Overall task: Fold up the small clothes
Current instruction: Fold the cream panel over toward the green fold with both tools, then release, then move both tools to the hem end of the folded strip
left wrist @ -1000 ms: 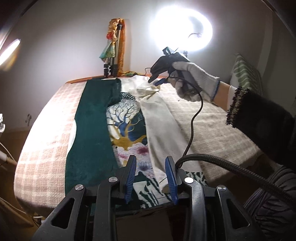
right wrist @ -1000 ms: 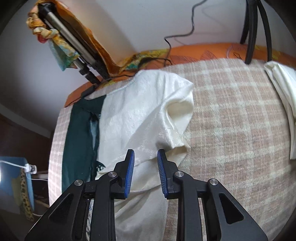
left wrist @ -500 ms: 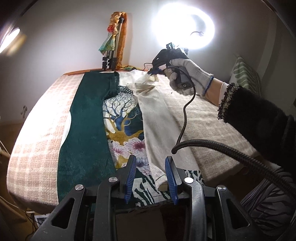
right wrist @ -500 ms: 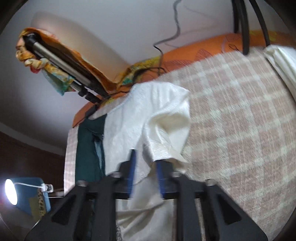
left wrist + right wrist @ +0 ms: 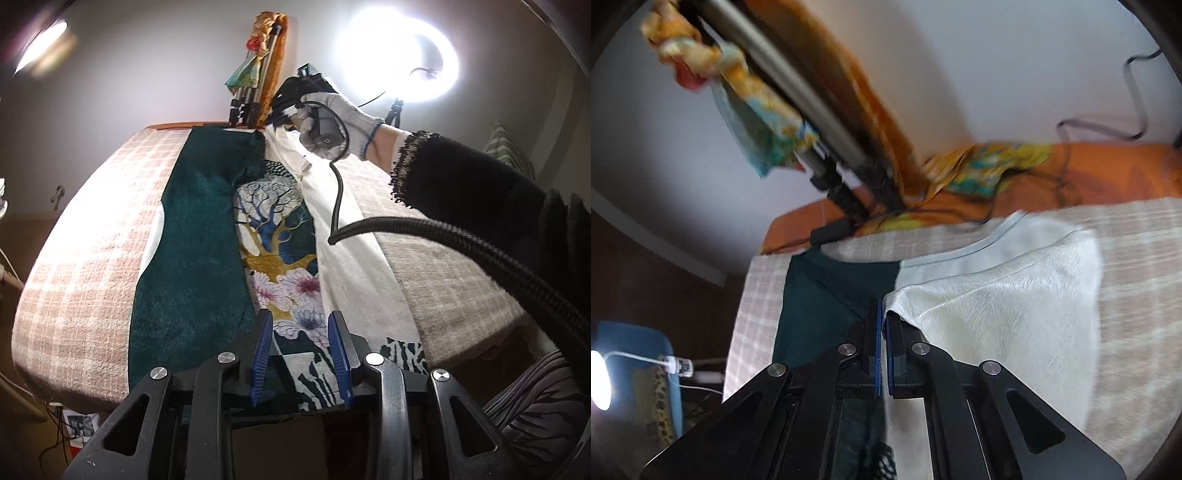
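Observation:
A long garment lies lengthwise on the checked bed: a dark green side (image 5: 192, 236), a printed tree-and-flower middle panel (image 5: 277, 240) and a cream side (image 5: 354, 269). My left gripper (image 5: 300, 325) is open over the garment's near hem, with the printed cloth showing between its fingers. My right gripper (image 5: 882, 314) is shut on the cream sleeve (image 5: 1008, 306) at the far end and holds it lifted towards the green side (image 5: 827, 302). In the left wrist view the right gripper (image 5: 280, 118) is held by a gloved hand near the collar.
A folded tripod (image 5: 251, 85) wrapped in a colourful scarf leans on the wall beyond the bed's far end. A ring light (image 5: 402, 62) glares at the back right. A black corrugated cable (image 5: 461, 240) hangs across the right side. An orange headboard strip (image 5: 1089, 170) borders the bed.
My right gripper closed on the cream sleeve and carried it up and left towards the green side. The left gripper stayed open at the near hem, shifting slightly left.

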Action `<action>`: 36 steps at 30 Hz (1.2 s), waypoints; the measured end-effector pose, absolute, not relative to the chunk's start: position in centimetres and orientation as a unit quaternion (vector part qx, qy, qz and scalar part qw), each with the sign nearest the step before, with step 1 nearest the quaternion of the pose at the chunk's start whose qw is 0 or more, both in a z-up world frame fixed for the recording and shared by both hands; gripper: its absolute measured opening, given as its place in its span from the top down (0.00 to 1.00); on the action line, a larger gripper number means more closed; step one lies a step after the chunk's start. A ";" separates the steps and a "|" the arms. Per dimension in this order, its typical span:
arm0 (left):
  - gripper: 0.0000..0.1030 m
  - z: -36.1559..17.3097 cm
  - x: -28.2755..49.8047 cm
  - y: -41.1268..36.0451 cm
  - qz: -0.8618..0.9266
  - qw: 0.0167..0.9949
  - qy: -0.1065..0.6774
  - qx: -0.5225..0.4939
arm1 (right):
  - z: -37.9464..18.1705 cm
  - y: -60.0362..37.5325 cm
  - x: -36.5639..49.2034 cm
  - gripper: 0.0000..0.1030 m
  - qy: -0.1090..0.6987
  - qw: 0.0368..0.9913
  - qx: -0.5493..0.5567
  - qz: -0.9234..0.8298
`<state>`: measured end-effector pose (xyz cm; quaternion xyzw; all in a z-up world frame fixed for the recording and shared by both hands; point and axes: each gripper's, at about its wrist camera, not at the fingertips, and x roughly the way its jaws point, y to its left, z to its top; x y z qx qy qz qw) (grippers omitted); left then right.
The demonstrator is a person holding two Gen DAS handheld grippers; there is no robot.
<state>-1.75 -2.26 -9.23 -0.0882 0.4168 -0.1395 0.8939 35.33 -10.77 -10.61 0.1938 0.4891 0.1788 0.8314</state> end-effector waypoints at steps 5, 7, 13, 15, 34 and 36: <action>0.71 -9.4 -1.7 -2.2 -0.136 0.894 0.419 -0.083 | -11.9 -9.3 35.7 0.79 0.528 0.809 0.186 0.181; 0.71 -9.3 -2.1 -2.5 -0.135 0.898 0.414 -0.069 | -10.7 -10.1 34.5 0.66 0.519 0.807 0.201 0.197; 0.71 -9.0 -3.3 -2.5 -0.124 0.908 0.398 -0.031 | -4.8 -14.4 27.6 0.66 0.475 0.833 0.195 0.206; 0.71 -9.0 -3.7 -2.1 -0.119 0.910 0.396 -0.027 | -2.2 -15.7 24.1 0.66 0.454 0.846 0.184 0.211; 0.59 -10.3 -2.8 5.0 -0.075 0.899 0.432 -0.001 | -9.1 -17.3 -2.7 0.66 0.500 0.834 0.088 0.215; 0.59 -11.1 -2.1 5.6 -0.074 0.891 0.447 -0.016 | -10.4 -16.8 -3.5 0.66 0.511 0.825 0.088 0.224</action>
